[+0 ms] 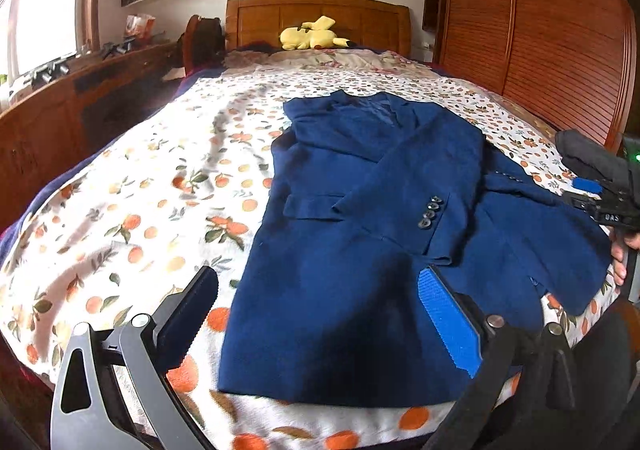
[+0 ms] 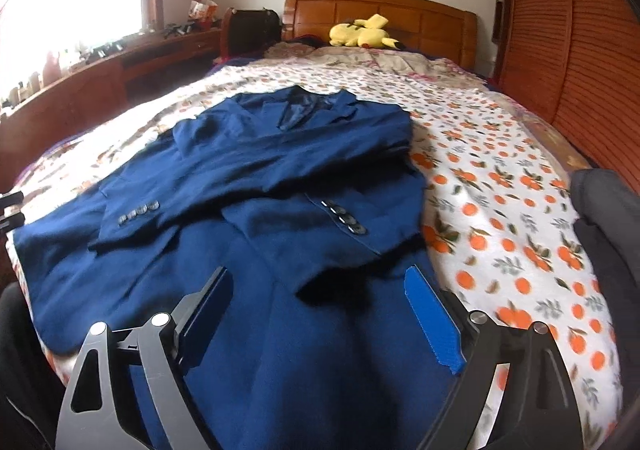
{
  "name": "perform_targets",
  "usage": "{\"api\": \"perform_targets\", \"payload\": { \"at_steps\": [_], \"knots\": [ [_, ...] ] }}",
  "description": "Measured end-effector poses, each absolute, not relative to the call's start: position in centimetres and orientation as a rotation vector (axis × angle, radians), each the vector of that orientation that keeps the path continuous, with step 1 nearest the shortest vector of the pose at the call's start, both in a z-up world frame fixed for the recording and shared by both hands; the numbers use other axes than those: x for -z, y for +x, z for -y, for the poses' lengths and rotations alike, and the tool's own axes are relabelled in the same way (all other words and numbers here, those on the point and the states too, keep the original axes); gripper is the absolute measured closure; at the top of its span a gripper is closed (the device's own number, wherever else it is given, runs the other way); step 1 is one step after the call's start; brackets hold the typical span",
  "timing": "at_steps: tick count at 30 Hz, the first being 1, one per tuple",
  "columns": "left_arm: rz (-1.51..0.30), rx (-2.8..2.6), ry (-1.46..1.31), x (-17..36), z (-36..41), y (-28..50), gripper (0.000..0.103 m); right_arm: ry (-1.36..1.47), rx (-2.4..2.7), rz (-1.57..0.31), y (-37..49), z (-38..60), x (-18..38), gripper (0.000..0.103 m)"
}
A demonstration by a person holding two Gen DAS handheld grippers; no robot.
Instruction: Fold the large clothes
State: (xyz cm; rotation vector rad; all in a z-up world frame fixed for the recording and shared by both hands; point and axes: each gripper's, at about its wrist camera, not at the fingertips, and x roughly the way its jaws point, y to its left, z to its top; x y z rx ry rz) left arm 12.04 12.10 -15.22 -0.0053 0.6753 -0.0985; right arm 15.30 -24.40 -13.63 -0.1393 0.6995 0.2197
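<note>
Blazer (image 2: 240,218) lengthwise, collar (lined) toward headboard (image 2: 380,16)

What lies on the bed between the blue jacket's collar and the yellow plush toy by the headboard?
Only patterned bedding: the orange-print sheet, then a crumpled floral cover, separates the blue jacket from the yellow plush toy. Both wrist views show it.

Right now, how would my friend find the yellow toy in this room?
Find the big wooden headboard at the bed's far end. Right in front of it lies the yellow plush toy. It is the only bright yellow, floppy thing there.
</note>
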Motion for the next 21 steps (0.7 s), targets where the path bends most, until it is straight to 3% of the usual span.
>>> {"api": "perform_targets", "payload": {
  "at_steps": [16,18,20,21],
  "knots": [
    [-0.714,0.113,-0.004,16.8,-14.1,11.1,0.002,-0.099,-0.133,-0.889,11.6,30.0,16.6,0.020],
    [-0.724,0.109,-0.004,17.1,-14.2,11.1,0.002,-0.096,-0.152,-0.893,11.4,30.0,16.5,0.027],
    [-0.736,0.109,-0.003,17.5,-14.3,11.2,0.002,-0.075,-0.200,-0.896,11.2,29.9,16.2,0.053],
    [-0.742,0.109,-0.004,17.6,-14.4,11.2,0.002,-0.067,-0.217,-0.895,11.3,29.7,16.0,0.059]
  ]
}}
